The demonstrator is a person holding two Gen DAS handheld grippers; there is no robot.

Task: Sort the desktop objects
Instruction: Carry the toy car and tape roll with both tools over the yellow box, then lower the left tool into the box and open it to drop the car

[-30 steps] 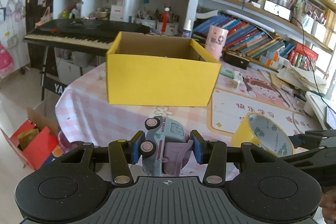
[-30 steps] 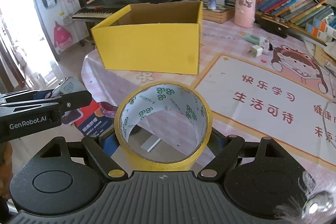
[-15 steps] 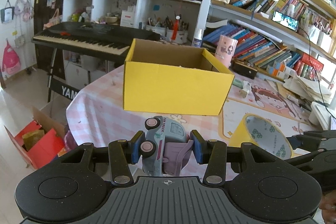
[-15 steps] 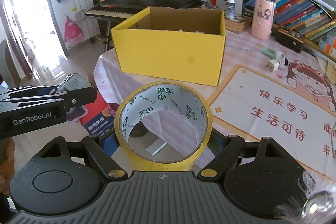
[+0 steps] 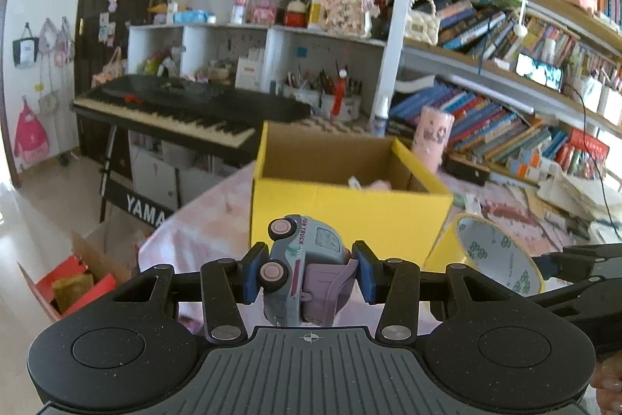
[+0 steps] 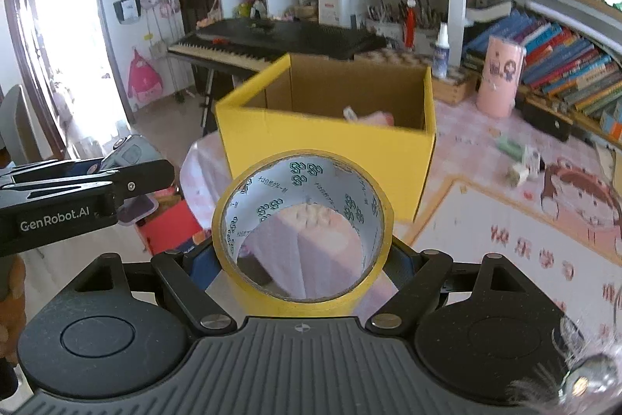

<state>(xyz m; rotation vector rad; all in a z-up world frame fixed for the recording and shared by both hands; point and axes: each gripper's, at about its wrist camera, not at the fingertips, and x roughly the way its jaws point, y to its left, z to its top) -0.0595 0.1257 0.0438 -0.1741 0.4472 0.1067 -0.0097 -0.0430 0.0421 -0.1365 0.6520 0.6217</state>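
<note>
My left gripper [image 5: 309, 277] is shut on a small grey-and-purple toy truck [image 5: 307, 271], held on its side above the table's near edge. My right gripper [image 6: 303, 259] is shut on a roll of yellow tape [image 6: 303, 232], which also shows at the right in the left wrist view [image 5: 493, 255]. An open yellow cardboard box [image 5: 350, 209] stands ahead on the pink table; in the right wrist view [image 6: 330, 139] a pink thing and a white thing lie inside it. The left gripper with the truck shows at the left in the right wrist view [image 6: 116, 166].
A pink cup [image 6: 499, 80], small plugs [image 6: 521, 166] and a cartoon mat [image 6: 525, 232] lie on the table at the right. A keyboard piano [image 5: 186, 111] and bookshelves [image 5: 505, 96] stand behind. A red box [image 5: 74, 282] sits on the floor at the left.
Both grippers have risen and pulled back with their loads. The yellow box now sits lower and farther in view, and its inside shows.
</note>
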